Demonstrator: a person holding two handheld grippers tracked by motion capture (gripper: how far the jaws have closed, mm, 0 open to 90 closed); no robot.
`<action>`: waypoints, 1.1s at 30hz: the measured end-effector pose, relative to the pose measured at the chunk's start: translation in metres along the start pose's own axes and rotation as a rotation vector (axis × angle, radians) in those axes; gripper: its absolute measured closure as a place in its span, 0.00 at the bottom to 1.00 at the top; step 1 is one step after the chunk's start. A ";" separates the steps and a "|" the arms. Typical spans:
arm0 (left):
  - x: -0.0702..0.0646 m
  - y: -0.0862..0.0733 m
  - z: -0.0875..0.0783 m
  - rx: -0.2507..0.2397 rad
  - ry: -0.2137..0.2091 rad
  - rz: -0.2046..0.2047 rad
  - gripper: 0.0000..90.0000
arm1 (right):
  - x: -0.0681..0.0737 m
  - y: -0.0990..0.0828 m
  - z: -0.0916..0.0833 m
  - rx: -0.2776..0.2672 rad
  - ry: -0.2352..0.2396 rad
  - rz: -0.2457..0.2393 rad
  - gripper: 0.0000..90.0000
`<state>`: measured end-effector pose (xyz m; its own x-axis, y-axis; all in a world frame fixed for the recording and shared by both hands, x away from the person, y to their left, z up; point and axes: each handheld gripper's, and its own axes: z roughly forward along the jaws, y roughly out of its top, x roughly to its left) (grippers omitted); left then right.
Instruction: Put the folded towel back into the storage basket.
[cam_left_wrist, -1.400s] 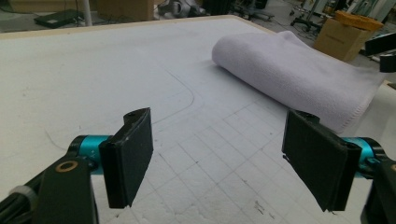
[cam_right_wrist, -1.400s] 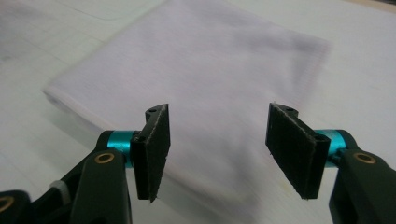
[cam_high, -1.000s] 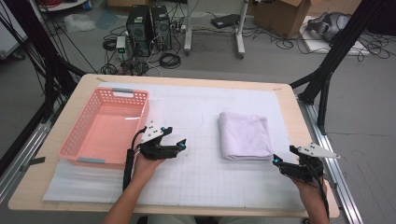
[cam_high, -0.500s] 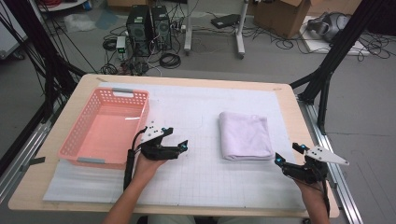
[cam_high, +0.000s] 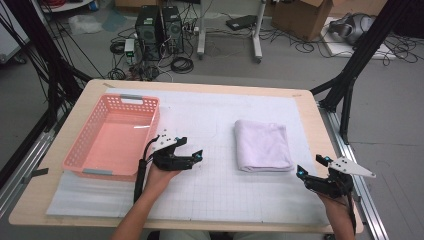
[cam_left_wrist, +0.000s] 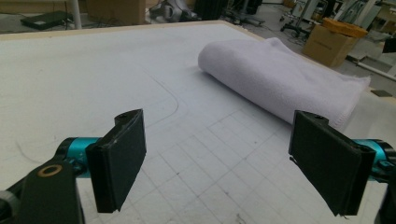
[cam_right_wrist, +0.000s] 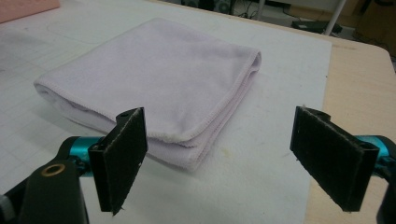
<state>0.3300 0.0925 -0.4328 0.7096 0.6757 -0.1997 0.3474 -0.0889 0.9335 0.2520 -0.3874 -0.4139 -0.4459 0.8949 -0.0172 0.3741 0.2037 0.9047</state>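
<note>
A folded white towel (cam_high: 263, 145) lies right of centre on the white gridded mat (cam_high: 220, 185). My left gripper (cam_high: 196, 156) rests on the mat beside the pink basket (cam_high: 122, 100) and points right toward the towel (cam_left_wrist: 280, 79), a good gap away. Its jaws have just been opening, and the gripper (cam_left_wrist: 219, 140) stands open with nothing between them. My right gripper (cam_high: 310, 166) sits near the table's front right corner. It is open (cam_right_wrist: 219, 140) and aimed at the towel's near corner (cam_right_wrist: 149, 79), short of touching it.
The pink basket, with nothing in it, stands at the mat's left side. Bare wooden table edge (cam_high: 320, 125) runs along the right of the mat. Black frame legs (cam_high: 350, 75) and cables stand beyond the table.
My right gripper has shifted slightly right and toward the near edge. The left hand has stayed where it was.
</note>
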 end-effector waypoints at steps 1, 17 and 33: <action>0.000 0.001 0.002 0.002 0.001 0.000 0.22 | 0.000 0.000 0.000 0.000 0.001 -0.002 0.20; -0.002 0.007 0.035 0.088 -0.008 -0.027 0.22 | 0.001 0.001 0.005 0.033 0.022 -0.016 0.20; -0.017 0.034 0.093 0.165 -0.077 -0.081 0.22 | 0.000 0.001 0.009 0.037 0.038 -0.004 0.20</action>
<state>0.3868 0.0104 -0.4255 0.7180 0.6278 -0.3005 0.4965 -0.1595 0.8532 0.2596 -0.3840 -0.4170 -0.4778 0.8784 -0.0039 0.4016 0.2224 0.8884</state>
